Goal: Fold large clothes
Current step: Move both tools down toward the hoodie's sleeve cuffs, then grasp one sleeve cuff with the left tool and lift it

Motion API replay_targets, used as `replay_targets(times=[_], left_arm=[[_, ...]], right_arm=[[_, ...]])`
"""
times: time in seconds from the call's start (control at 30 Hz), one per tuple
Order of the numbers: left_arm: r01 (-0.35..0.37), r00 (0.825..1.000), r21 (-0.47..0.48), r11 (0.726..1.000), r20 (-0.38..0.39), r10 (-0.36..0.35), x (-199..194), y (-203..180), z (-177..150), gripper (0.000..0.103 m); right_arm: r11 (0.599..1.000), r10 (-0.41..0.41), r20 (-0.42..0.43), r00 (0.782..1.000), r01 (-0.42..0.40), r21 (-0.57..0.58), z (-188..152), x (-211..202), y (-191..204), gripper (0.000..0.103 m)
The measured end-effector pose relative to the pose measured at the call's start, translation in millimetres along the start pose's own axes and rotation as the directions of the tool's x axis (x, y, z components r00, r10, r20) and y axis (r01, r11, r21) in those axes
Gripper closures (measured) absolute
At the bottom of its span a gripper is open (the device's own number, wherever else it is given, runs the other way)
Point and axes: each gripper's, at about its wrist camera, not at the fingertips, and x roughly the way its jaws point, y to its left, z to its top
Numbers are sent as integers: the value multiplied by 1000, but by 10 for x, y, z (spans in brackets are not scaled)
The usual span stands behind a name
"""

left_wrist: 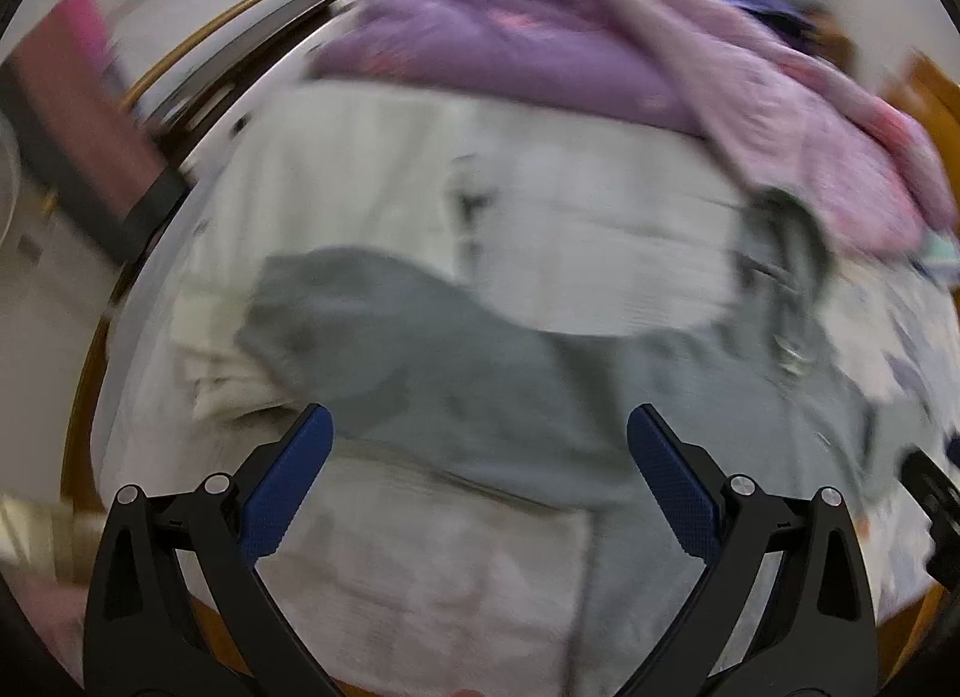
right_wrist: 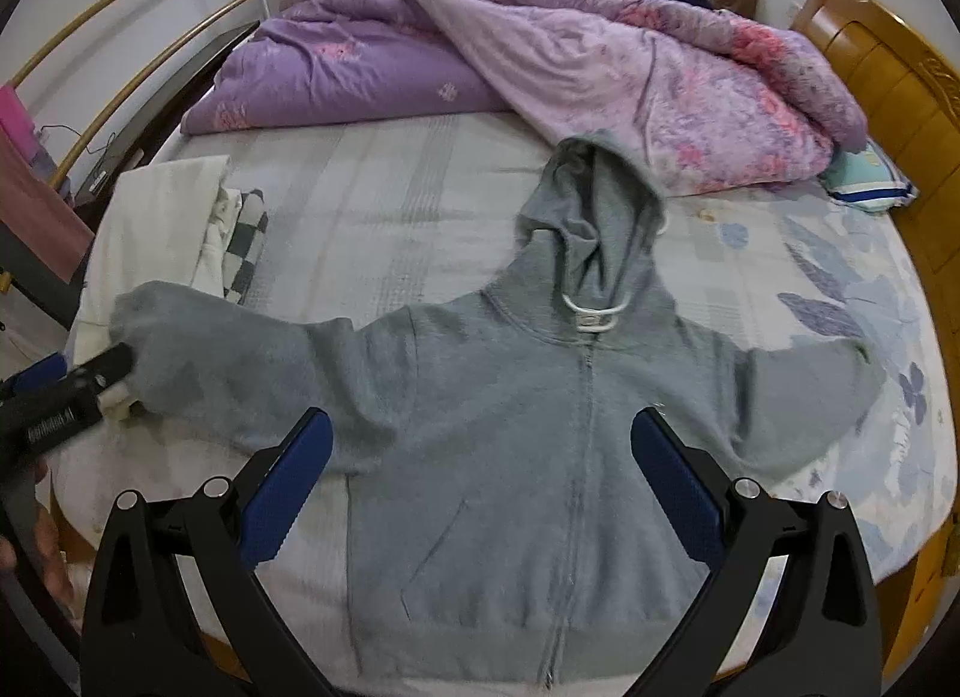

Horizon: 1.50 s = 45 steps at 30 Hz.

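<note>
Item: grey hoodie [right_wrist: 528, 427], face up on the bed [right_wrist: 384, 187], centre of the right-wrist frame; hood toward the top, hem at the bottom edge, sleeves running left to right. My left gripper [right_wrist: 90, 385] sat at the cuff at mid-left, nearer that sleeve than my right; whether it touched the cloth I could not tell. Its own blurred view showed the jaws spread, nothing between. My right gripper [right_wrist: 480, 481] hung above the chest, jaws spread, empty. Purple quilt [right_wrist: 540, 55] lay across the top.
</note>
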Motion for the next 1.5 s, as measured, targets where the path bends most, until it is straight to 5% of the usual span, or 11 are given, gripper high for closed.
replay_targets(times=[0.2, 0.4, 0.5, 0.57, 0.8, 1.0, 1.1, 1.17, 1.2, 1.37, 1.5], left_arm=[[-79, 996, -188, 979, 16, 84, 543, 916, 211, 5], [-55, 997, -290, 955, 31, 67, 909, 1479, 302, 5], [-50, 997, -343, 938, 41, 68, 983, 1654, 305, 9], [-36, 998, -367, 929, 34, 52, 1023, 1736, 289, 26], [-65, 998, -392, 918, -1, 70, 1256, 1921, 264, 26], [-47, 999, -408, 912, -39, 34, 1464, 1976, 238, 39], [-25, 999, -402, 915, -33, 12, 1464, 1951, 222, 62], [-6, 1000, -394, 919, -26, -5, 1438, 1927, 215, 90], [-7, 1000, -379, 925, -24, -2, 1412, 1891, 216, 91], [-12, 1000, -367, 930, 13, 18, 1184, 1804, 243, 94], [-10, 996, -355, 935, 84, 43, 754, 1731, 255, 94]], right_arm=[[1000, 1, -33, 999, -2, -16, 33, 490, 161, 8], [999, 31, -77, 997, -32, -12, 77, 813, 373, 8], [998, 38, -94, 995, -41, -39, 98, 910, 510, 8], [997, 45, -108, 993, -51, -59, 107, 981, 593, 8], [995, 60, -134, 989, -71, -74, 157, 1227, 725, 8], [995, 85, -161, 983, -94, -44, 202, 1461, 713, 8], [993, 106, -181, 978, -113, -26, 193, 1571, 708, 8], [991, 125, -194, 973, -130, -15, 174, 1639, 715, 8], [990, 133, -198, 971, -138, -12, 160, 1666, 719, 8], [979, 199, -249, 948, -203, 7, 91, 1851, 764, 26], [968, 243, -291, 925, -252, 6, -6, 2072, 801, 60]])
